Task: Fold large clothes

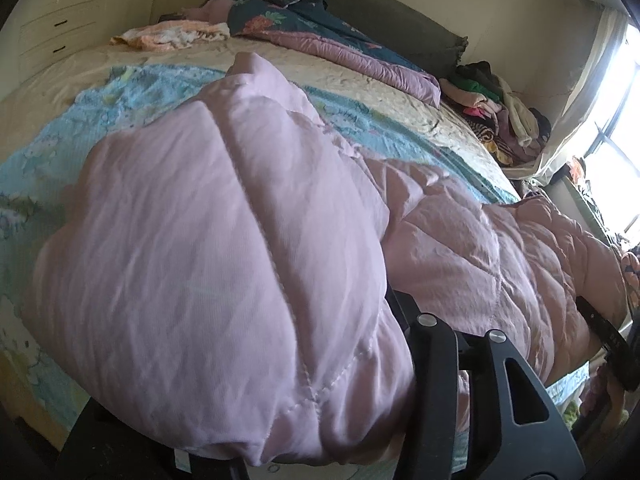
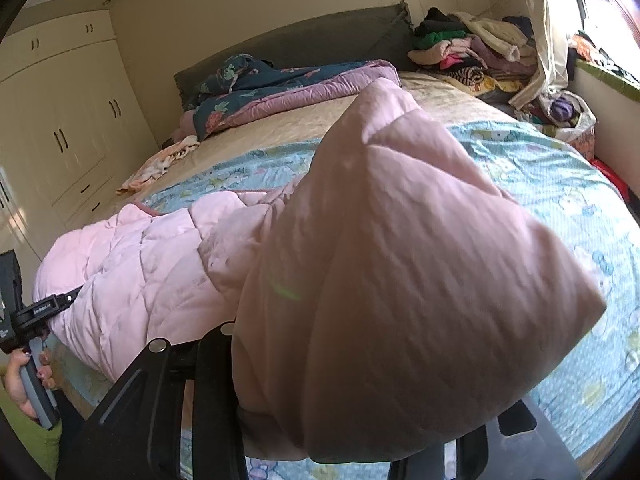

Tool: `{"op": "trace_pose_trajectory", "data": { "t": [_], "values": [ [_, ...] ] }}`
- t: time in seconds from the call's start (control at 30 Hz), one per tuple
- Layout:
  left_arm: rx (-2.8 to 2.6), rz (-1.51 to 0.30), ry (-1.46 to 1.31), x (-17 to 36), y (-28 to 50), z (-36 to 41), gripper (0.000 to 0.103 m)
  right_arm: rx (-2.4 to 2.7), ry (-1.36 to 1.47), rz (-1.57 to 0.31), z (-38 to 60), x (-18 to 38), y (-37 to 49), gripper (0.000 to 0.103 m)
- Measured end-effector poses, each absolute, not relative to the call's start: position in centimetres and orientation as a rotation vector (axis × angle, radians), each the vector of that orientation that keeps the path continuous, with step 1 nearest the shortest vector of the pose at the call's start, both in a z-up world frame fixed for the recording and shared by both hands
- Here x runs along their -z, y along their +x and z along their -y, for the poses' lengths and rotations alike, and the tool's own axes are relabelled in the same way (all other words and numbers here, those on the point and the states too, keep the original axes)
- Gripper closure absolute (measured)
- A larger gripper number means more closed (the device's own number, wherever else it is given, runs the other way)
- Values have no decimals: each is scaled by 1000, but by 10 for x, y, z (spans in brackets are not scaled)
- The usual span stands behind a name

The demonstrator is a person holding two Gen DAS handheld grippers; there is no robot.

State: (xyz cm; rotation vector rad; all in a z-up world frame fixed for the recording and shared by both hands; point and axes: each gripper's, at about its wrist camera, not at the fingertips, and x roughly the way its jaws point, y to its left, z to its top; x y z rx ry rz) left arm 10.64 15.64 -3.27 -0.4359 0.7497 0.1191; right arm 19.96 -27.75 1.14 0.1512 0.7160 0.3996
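A large pink quilted comforter lies across the foot of the bed and bulges up in front of both cameras; in the right wrist view it fills the middle. My left gripper is shut on a thick fold of it, its fingertips buried in the fabric. My right gripper is shut on another bunched corner, tips hidden too. The right gripper's body shows at the right edge of the left wrist view; the left one, held by a hand, shows at the left edge of the right wrist view.
The bed has a blue patterned sheet over a beige cover. A purple and dark floral duvet lies by the headboard. A clothes pile sits at the window corner. White wardrobes stand on the left.
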Motion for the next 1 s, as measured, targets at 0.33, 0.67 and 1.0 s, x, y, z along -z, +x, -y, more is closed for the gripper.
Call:
{"op": "trace_pose_trajectory", "data": {
  "t": [0.33, 0.67, 1.0],
  "values": [
    [-112, -768, -462, 51, 103, -161, 55, -339, 217, -814, 284, 19, 208, 56],
    [-122, -786, -469, 60, 108, -160, 51, -302, 230, -867, 280, 36, 212, 46],
    [-128, -799, -479, 54, 105, -158, 50, -286, 263, -892, 285, 32, 205, 21]
  ]
}}
